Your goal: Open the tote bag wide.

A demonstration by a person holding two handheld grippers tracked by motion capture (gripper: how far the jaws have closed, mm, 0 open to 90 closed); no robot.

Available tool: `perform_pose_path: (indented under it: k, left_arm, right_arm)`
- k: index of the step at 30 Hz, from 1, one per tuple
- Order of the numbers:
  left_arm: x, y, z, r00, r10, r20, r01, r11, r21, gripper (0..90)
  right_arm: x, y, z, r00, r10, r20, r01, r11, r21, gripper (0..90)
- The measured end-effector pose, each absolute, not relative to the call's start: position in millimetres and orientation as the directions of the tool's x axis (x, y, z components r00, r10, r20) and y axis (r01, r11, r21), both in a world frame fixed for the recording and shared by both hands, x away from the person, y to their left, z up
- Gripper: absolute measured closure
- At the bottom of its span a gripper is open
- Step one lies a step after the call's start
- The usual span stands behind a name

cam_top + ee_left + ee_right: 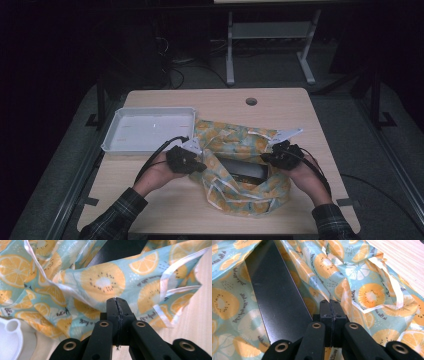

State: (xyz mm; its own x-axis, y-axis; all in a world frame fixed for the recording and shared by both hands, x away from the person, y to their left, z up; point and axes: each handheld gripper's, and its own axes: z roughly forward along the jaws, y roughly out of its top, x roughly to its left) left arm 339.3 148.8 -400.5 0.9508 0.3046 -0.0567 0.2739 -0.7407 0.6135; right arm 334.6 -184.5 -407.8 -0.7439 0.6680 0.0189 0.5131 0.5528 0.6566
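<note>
Between the two grippers, mid-table, sits the fruit-print cloth bag (pixel 245 170), with a flat black box (pixel 244 171) lying in its open mouth. The left gripper (pixel 199 166) is at the bag's left rim, jaws clenched; in the left gripper view (pixel 117 300) a thin fold of fabric looks pinched in the seam between them. The right gripper (pixel 266 158) is at the right rim, jaws also clenched, apparently on the bag's edge right at their tips (pixel 333 302). From the right gripper the box runs ahead and to the left, its long axis along the line joining the grippers, and it lies closer to the right one. White tray (pixel 150 129) is beyond the left gripper, just beside the bag. Likely next: pull the rims apart or over the box.
</note>
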Motion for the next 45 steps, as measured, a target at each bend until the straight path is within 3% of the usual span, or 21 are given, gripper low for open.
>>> perform_pose_path:
  k: [4, 8, 12, 16, 21, 25, 34, 37, 45]
  left_arm:
    - [337, 158, -391, 0.941, 0.333, -0.065, 0.295, -0.707, 0.643, 74.6]
    - [339, 158, -392, 0.928, 0.359, -0.099, 0.335, -0.689, 0.642, 53.3]
    - [338, 152, -400, 0.930, 0.348, -0.118, 0.343, -0.709, 0.616, 45.1]
    - [338, 146, -406, 0.937, 0.330, -0.115, 0.329, -0.721, 0.610, 47.5]
    - [339, 142, -408, 0.943, 0.317, -0.103, 0.312, -0.730, 0.608, 75.0]
    - [339, 143, -406, 0.946, 0.310, -0.096, 0.302, -0.736, 0.606, 89.5]
    - [335, 148, -396, 0.946, 0.310, -0.100, 0.300, -0.709, 0.638, 89.5]
    - [334, 149, -384, 0.947, 0.308, -0.092, 0.288, -0.683, 0.671, 85.6]
    - [326, 122, -369, 0.967, 0.254, -0.029, 0.201, -0.685, 0.701, 53.8]
  right_arm:
    - [334, -184, -407, -0.745, 0.667, 0.019, 0.512, 0.553, 0.658, 89.4]
    - [334, -184, -408, -0.746, 0.666, 0.020, 0.513, 0.556, 0.654, 89.4]
    - [333, -183, -408, -0.749, 0.662, 0.016, 0.509, 0.560, 0.653, 89.4]
    - [334, -183, -408, -0.751, 0.660, 0.017, 0.509, 0.561, 0.653, 89.4]
    - [333, -182, -408, -0.751, 0.660, 0.015, 0.507, 0.563, 0.652, 89.4]
    - [333, -182, -408, -0.754, 0.657, 0.012, 0.503, 0.565, 0.654, 89.4]
    - [333, -182, -407, -0.757, 0.654, 0.011, 0.499, 0.567, 0.656, 89.5]
    - [333, -181, -407, -0.758, 0.652, 0.010, 0.495, 0.566, 0.659, 89.4]
    - [332, -180, -407, -0.758, 0.652, 0.012, 0.499, 0.569, 0.653, 89.4]
